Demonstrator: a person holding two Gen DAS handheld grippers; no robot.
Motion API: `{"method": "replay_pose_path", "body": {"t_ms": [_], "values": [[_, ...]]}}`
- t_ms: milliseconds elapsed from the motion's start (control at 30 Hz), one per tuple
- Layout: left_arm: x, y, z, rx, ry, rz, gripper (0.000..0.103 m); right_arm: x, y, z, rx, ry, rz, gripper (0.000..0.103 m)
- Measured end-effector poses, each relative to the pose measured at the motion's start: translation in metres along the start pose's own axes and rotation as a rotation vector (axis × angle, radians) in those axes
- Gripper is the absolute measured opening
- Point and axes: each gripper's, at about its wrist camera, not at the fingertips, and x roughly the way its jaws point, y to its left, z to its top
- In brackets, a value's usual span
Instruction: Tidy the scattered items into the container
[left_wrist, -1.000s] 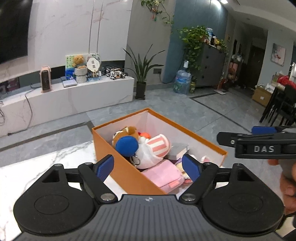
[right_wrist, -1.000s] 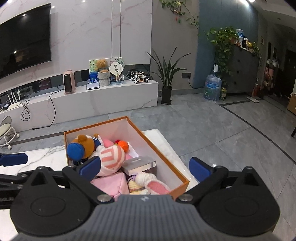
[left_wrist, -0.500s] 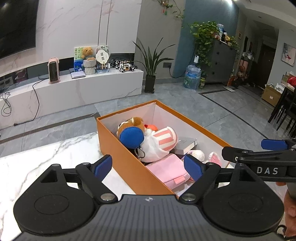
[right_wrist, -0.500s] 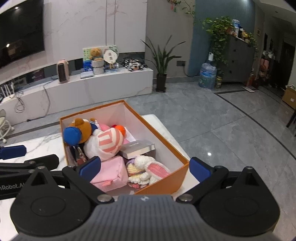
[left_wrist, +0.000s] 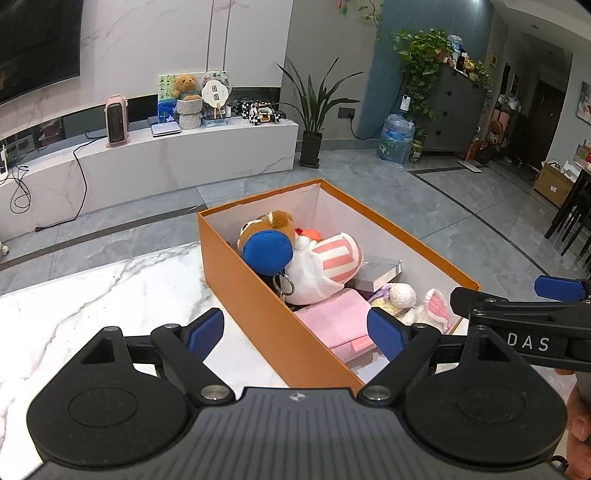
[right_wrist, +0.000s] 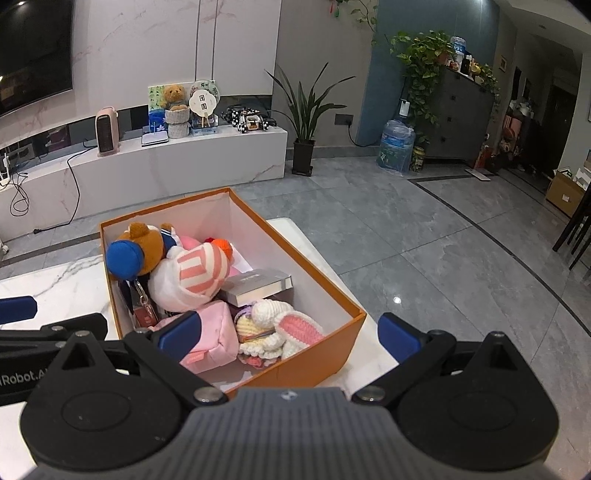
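Note:
An orange box (left_wrist: 255, 291) (right_wrist: 325, 343) stands on the white marble table (left_wrist: 110, 295). Inside lie a brown bear with blue earmuffs (left_wrist: 267, 240) (right_wrist: 136, 249), a pink-striped white plush (left_wrist: 325, 266) (right_wrist: 192, 280), a pink pouch (left_wrist: 340, 321) (right_wrist: 218, 332), a grey book (left_wrist: 380, 271) (right_wrist: 258, 284) and a crocheted bunny (left_wrist: 417, 302) (right_wrist: 280, 325). My left gripper (left_wrist: 295, 334) is open and empty above the box's near left wall. My right gripper (right_wrist: 288, 332) is open and empty above the box's near end; it also shows in the left wrist view (left_wrist: 524, 310).
The table's right edge (right_wrist: 314, 247) drops to a grey tiled floor. A white TV bench (left_wrist: 177, 155) with a heater and toys stands along the far wall, with a potted plant (left_wrist: 314, 122) and a water bottle (left_wrist: 395, 138) beside it.
Both grippers have risen and tilted down, so the box sits lower and fuller in both views. Both stay open and empty. The box's contents have not moved.

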Motion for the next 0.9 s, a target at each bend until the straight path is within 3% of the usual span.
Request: {"method": "replay_pose_path", "body": {"t_ms": [900], "values": [[-0.0007, -0.0019, -0.0007, 0.022, -0.004, -0.006, 0.1, 0.0009, 0.0033, 0.0001, -0.002, 0.015, -0.027, 0.102]]}}
